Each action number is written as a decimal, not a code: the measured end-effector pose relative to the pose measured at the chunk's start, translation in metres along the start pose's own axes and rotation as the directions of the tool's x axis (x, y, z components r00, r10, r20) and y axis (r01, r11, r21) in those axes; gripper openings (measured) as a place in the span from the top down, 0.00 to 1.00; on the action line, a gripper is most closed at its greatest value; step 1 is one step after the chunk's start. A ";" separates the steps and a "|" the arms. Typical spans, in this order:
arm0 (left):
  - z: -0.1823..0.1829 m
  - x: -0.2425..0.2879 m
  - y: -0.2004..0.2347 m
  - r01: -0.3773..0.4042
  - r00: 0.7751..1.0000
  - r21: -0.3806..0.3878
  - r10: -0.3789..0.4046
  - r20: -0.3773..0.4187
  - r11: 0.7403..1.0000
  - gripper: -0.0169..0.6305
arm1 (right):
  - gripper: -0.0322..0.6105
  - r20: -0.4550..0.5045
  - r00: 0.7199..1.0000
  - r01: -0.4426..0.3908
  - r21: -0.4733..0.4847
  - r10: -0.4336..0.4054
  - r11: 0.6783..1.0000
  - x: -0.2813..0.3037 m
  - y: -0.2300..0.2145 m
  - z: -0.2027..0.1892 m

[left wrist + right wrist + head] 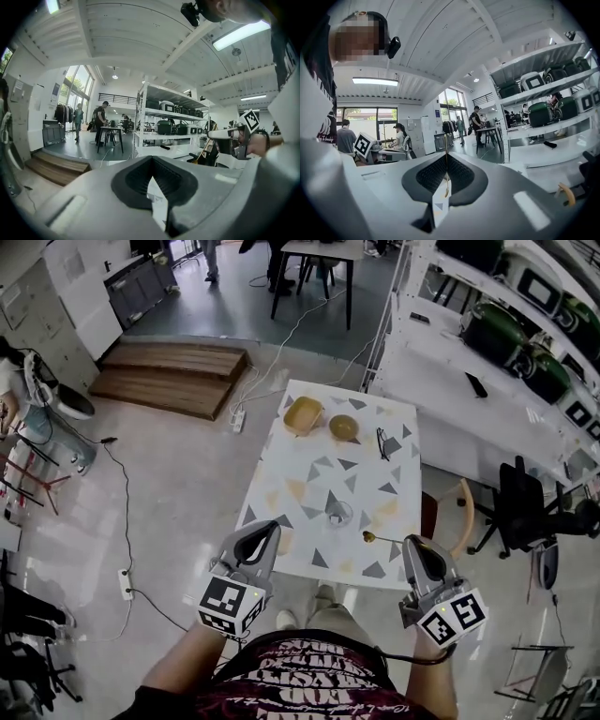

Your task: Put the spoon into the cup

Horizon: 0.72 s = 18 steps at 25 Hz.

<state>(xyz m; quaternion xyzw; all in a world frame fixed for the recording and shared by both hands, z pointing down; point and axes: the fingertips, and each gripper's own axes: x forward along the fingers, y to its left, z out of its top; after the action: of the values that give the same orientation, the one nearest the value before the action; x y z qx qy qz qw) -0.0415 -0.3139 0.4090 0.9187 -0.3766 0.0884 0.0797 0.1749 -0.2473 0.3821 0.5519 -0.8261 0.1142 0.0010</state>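
A clear glass cup (pixel 338 514) stands on the near half of the white table (pixel 309 474) with grey and yellow triangles. A thin gold spoon (pixel 380 538) hangs just right of the cup, bowl end toward it and apart from it. My right gripper (pixel 409 541) is shut on the spoon's handle. In the right gripper view the handle (pixel 446 157) shows as a thin gold line rising from the closed jaws of the right gripper (pixel 446 177). My left gripper (pixel 275 525) is at the table's near left edge, jaws together and holding nothing, as the left gripper view also shows (pixel 151 179).
Two yellow bowls (pixel 303 414) (pixel 343 427) and a dark pair of glasses (pixel 384 443) lie at the table's far end. A chair (pixel 461 512) stands to the right, with white shelving (pixel 487 371) behind it. Cables and a power strip (pixel 126 584) lie on the floor at left.
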 end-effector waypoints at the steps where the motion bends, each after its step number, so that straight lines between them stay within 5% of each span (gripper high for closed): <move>1: 0.001 0.005 0.002 -0.006 1.000 0.001 0.006 -0.003 1.000 0.97 | 0.90 -0.004 1.000 -0.007 0.005 0.007 1.000 0.006 -0.006 -0.001; 11: 0.003 0.052 0.030 -0.075 0.997 -0.010 0.075 -0.031 0.997 0.97 | 0.90 -0.054 0.995 -0.083 0.048 0.085 0.995 0.064 -0.050 -0.016; 18: -0.007 0.081 0.041 -0.102 0.993 -0.038 0.099 -0.064 0.994 0.97 | 0.90 -0.153 0.982 -0.092 0.138 0.113 0.986 0.104 -0.088 -0.068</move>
<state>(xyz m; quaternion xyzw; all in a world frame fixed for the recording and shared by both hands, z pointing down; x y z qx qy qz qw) -0.0147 -0.3961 0.4373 0.8936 -0.4214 0.1133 0.1056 0.2062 -0.3608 0.4782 0.4965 -0.8415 0.2117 0.0257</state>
